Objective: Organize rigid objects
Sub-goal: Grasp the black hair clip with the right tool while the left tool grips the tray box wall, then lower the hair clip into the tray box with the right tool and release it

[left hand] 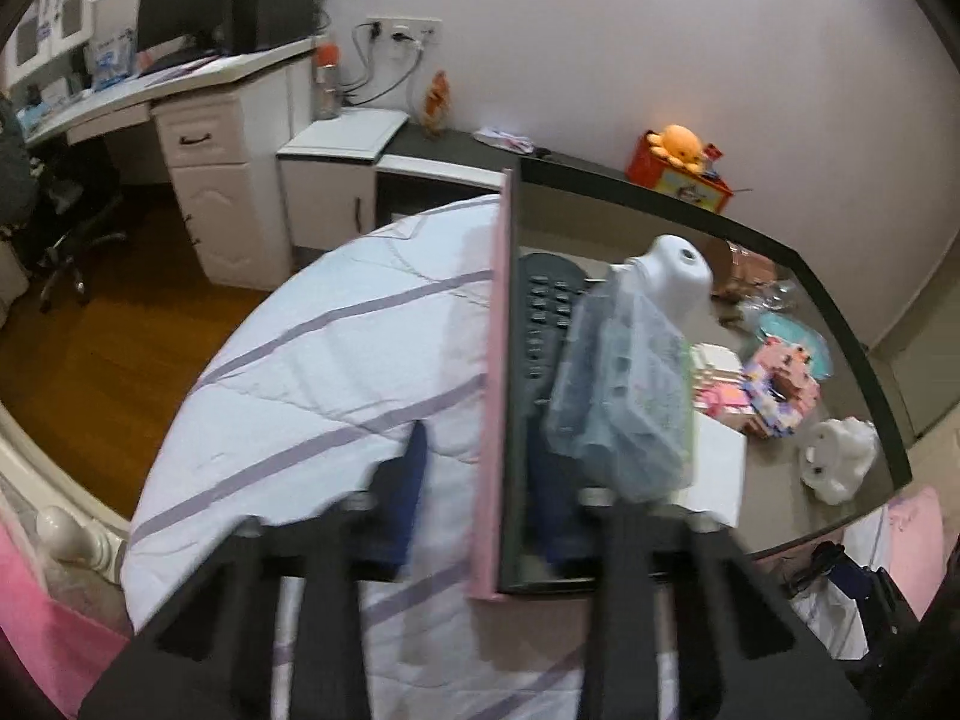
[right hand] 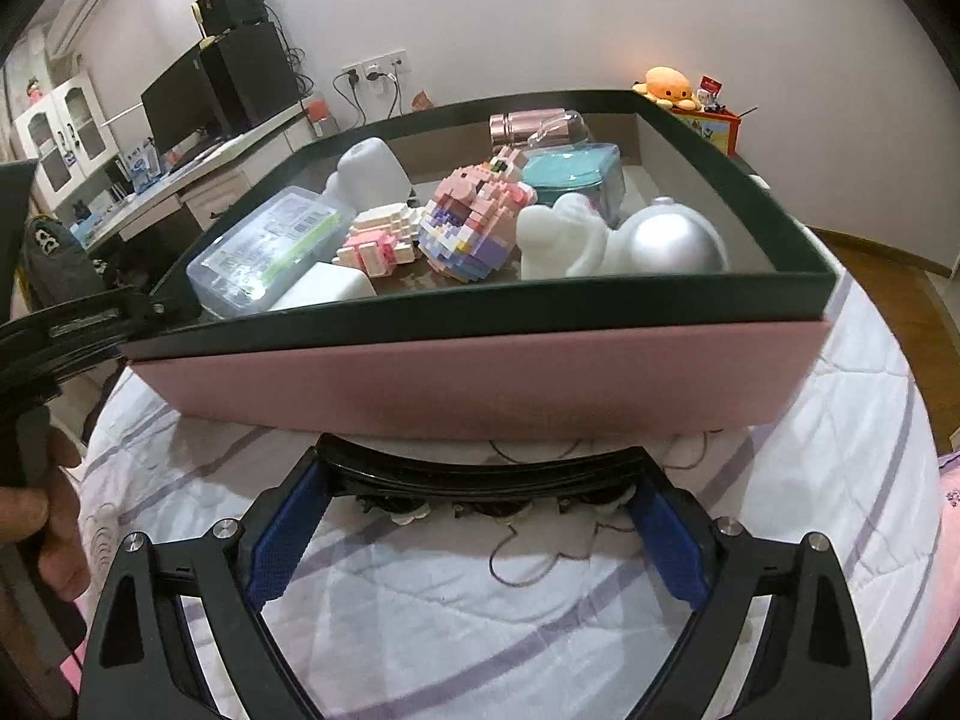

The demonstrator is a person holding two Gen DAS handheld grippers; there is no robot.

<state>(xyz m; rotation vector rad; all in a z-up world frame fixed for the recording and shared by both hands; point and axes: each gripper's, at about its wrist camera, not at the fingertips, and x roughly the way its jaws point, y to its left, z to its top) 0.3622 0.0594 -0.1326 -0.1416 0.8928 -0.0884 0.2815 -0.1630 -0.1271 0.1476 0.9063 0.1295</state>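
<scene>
A pink box with a dark green rim point(right hand: 480, 306) stands on the striped quilt. It holds a clear plastic case point(right hand: 270, 240), a pink block model point(right hand: 474, 222), a white figure point(right hand: 558, 234), a silver ball point(right hand: 672, 240) and a black remote point(left hand: 543, 306). My left gripper point(left hand: 480, 450) straddles the box's left wall point(left hand: 495, 360). The inner pad lies against the wall, and a strip of quilt shows between the outer pad point(left hand: 414, 480) and the wall. My right gripper point(right hand: 480, 480), in front of the box, stands wide with a black curved hairband point(right hand: 480, 471) spanning from pad to pad.
An orange octopus plush point(left hand: 678, 144) sits on a red box by the back wall. A white desk with a monitor point(left hand: 180, 6) and an office chair point(left hand: 66, 222) stand to the left over wooden floor. A hand point(right hand: 48, 516) holds the left gripper's grip.
</scene>
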